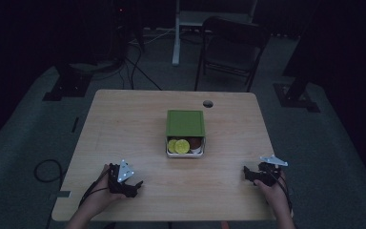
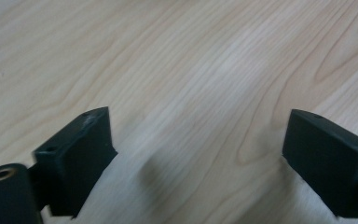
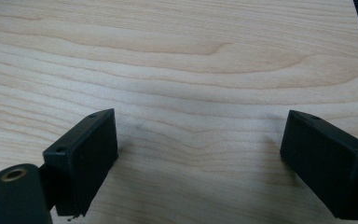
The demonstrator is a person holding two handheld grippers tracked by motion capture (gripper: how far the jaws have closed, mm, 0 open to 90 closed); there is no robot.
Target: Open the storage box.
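Left tool [image 1: 134, 183]: your jaws wide, nothing held, over bare counter [image 1: 124, 124].
Right tool [image 1: 249, 174]: same, empty.
Box [image 1: 185, 133]: mid-counter, well apart; green lid [image 1: 185, 124] half-covering.
Risk: a careless nudge could slide the box or spill it.

The room is dim, its edges lost in near-black. A pale wood-grain surface [image 1: 124, 124] stands in the middle, with a round cable hole [image 1: 208, 103] near its far edge. Grey-green carpet [image 1: 24, 143] covers the floor. Beyond the surface a dark folding chair [image 1: 231, 50] sits beside a white stand [image 1: 177, 33]. Black cables [image 1: 133, 71] trail across the floor at the left, near a dark stand foot [image 1: 64, 88]; another foot [image 1: 295, 95] sits at the right.
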